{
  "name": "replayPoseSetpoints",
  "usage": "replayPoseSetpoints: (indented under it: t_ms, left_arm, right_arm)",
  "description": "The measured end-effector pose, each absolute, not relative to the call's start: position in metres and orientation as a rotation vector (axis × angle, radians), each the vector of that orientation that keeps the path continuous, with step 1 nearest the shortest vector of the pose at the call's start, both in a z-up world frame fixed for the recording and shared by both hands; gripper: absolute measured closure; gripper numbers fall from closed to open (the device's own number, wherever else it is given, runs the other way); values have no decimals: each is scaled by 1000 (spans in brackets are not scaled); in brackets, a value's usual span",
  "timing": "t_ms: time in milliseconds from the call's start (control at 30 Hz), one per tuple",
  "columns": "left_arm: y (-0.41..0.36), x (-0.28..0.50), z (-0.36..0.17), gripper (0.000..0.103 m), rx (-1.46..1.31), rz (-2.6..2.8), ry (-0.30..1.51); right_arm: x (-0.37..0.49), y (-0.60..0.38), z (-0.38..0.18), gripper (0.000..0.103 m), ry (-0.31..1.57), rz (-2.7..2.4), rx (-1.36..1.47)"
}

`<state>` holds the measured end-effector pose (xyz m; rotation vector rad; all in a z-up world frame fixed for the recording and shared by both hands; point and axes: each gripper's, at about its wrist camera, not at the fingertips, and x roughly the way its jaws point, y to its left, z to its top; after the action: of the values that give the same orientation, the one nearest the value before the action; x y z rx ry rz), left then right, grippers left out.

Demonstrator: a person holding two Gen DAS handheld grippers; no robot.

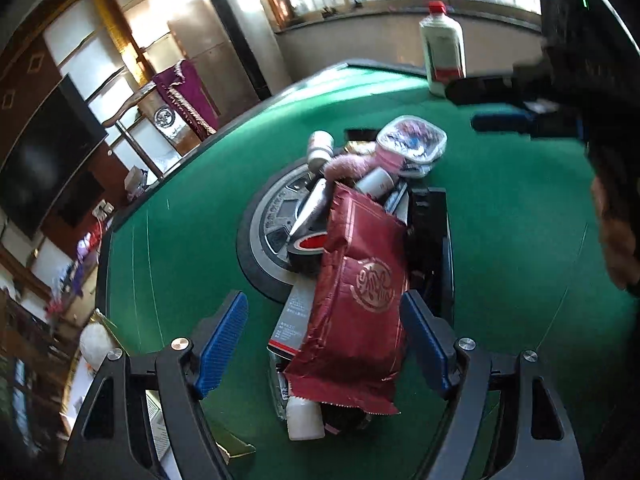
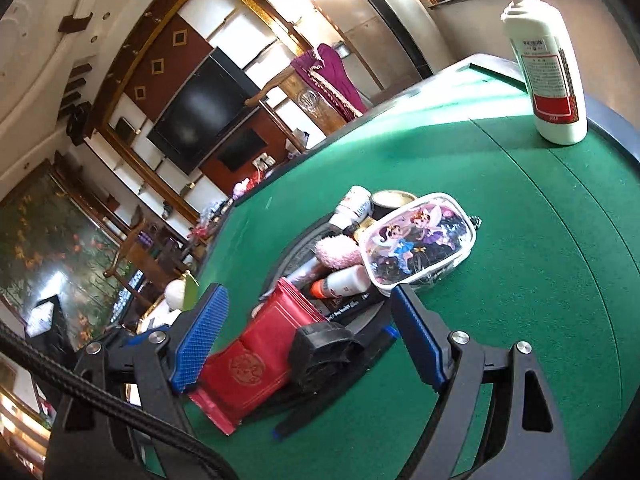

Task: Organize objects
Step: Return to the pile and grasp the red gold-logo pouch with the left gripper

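Left wrist view: left tongs [image 1: 324, 344] released, blue pads spread either side of a red foil packet [image 1: 360, 300] without pressing it.
Packet: lying atop a heap on the green surface [image 1: 520, 240].
Heap: cartoon pouch [image 1: 414, 140], pink fluffy item [image 1: 348, 164], small jars.
Right wrist view: right tongs [image 2: 310, 334] released (nothing gripped), above the packet.
White bottle [image 2: 544, 64]: upright, well apart from the heap.
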<state>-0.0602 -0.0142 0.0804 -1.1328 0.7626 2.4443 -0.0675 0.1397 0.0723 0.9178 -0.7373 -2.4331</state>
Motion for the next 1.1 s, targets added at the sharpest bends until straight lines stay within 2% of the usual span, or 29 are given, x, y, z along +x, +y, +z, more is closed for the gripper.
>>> replayPoseSetpoints:
  t_ms: [133,367,500,667,733,833,967,1033,1100]
  left_arm:
    - [5,-66,59,30,-1210,2392,970]
    - [23,-85,36,30,-1313,2314,1012]
    - [22,-95,32,29,-1362,2348,881]
    - [-5,-87,35,49,-1367,2389,587]
    - [-21,-76,38,53,-1353,2400,448]
    - [-54,-58,40,54,-1344,2407,215]
    - [-68,-36,40,53,-1348,2402,149]
    - [-64,-32,40,50,-1354,2397,203]
    - [-57,-40,36,41,-1369,2422,294]
  right_arm:
    - [-68,148,71,19,-756,-2413,898]
    - [-69,154,70,19,-787,-2401,887]
    - [-70,155,68,19,-784,-2404,891]
    - [-70,155,66,19,-781,-2406,897]
    - [-70,155,67,19,-782,-2411,894]
    - [-70,156,65,19,-779,-2426,896]
    - [-74,156,60,19,-783,-2433,925]
    - [-75,157,57,19,-789,-2433,937]
    - [-75,158,56,19,-789,-2440,939]
